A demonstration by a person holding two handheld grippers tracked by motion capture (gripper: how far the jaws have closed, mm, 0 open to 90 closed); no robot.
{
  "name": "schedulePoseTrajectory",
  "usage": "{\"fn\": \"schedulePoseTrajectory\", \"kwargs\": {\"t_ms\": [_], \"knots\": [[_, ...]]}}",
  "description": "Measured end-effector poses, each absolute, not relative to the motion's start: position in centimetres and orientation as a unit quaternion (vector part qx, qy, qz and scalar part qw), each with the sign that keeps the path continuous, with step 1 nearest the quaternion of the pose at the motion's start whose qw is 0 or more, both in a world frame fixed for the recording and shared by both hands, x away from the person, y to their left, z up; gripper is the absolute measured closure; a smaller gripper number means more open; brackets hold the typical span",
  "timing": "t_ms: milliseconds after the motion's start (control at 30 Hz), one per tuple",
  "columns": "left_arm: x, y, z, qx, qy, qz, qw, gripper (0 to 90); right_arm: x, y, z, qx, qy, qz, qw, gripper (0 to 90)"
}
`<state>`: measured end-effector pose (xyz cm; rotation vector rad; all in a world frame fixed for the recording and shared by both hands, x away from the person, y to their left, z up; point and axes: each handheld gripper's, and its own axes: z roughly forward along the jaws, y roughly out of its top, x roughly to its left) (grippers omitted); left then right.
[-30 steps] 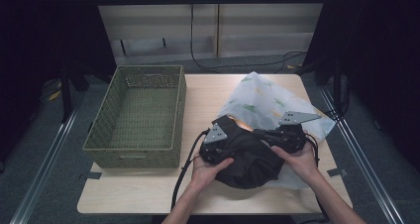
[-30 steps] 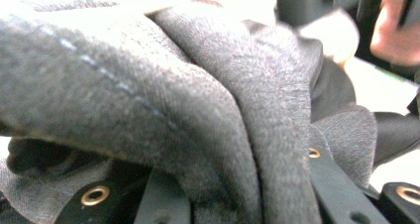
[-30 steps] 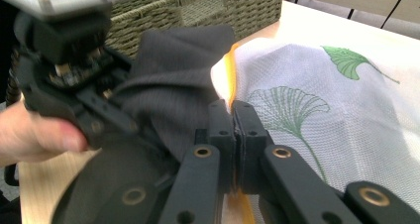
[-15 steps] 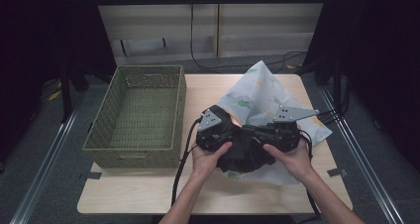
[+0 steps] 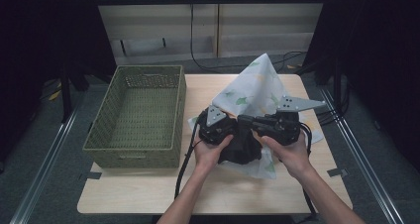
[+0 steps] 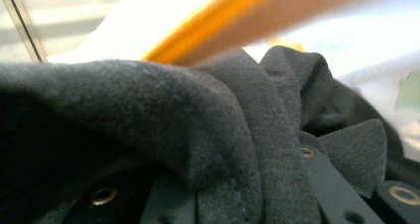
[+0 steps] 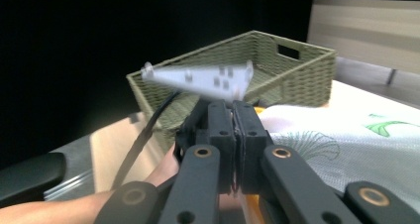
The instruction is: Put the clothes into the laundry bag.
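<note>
My right claw sat with its jaws pressed flat together, and I could not tell whether any cloth was pinched between them; my left claw was nearly closed, with the black garment draped over its jaws, though whether the pads truly bit into it I could not tell. The garment hung bunched between both claws, low over the surface, above the white leaf-print cloth and beside the wicker basket. I judged it light, soft and floppy, likely to sag and slip, so best pinched at a seam or thick fold.
</note>
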<state>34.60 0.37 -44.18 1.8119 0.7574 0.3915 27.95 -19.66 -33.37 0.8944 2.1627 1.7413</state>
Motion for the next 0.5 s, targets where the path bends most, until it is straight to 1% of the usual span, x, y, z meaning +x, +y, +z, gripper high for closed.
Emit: {"fn": "schedulePoseTrajectory", "kwargs": {"t_ms": [33,67,100,167,267,333,400,467,500], "knots": [[34.5,0.8,-44.2,0.757,0.316,0.147,0.553,75.4,28.1,-19.9,-33.6,0.311,0.733,0.595,0.107,88.3],[34.5,0.8,-44.2,0.757,0.316,0.147,0.553,75.4,28.1,-19.9,-33.6,0.311,0.733,0.595,0.107,88.3],[34.4,1.1,-43.9,0.756,0.315,0.141,0.556,75.4,28.4,-20.4,-34.4,0.313,0.73,0.599,0.105,88.3],[34.4,1.7,-43.4,0.742,0.324,0.125,0.573,75.4,28.5,-20.6,-35.0,0.315,0.735,0.59,0.112,88.0],[34.3,2.4,-42.7,0.735,0.325,0.128,0.581,75.5,28.7,-20.8,-36.2,0.32,0.747,0.569,0.127,84.0],[34.0,2.5,-42.3,0.735,0.322,0.134,0.581,75.6,28.7,-21.2,-37.0,0.321,0.755,0.556,0.136,77.7],[33.9,2.5,-42.2,0.735,0.321,0.142,0.58,75.6,28.7,-21.7,-37.7,0.327,0.763,0.54,0.139,75.2],[33.9,2.6,-42.2,0.738,0.32,0.141,0.577,75.6,28.5,-22.3,-38.4,0.335,0.769,0.524,0.149,67.0],[34.0,2.7,-42.2,0.74,0.319,0.141,0.576,75.6,28.3,-22.6,-38.7,0.34,0.77,0.519,0.149,64.7]]}}
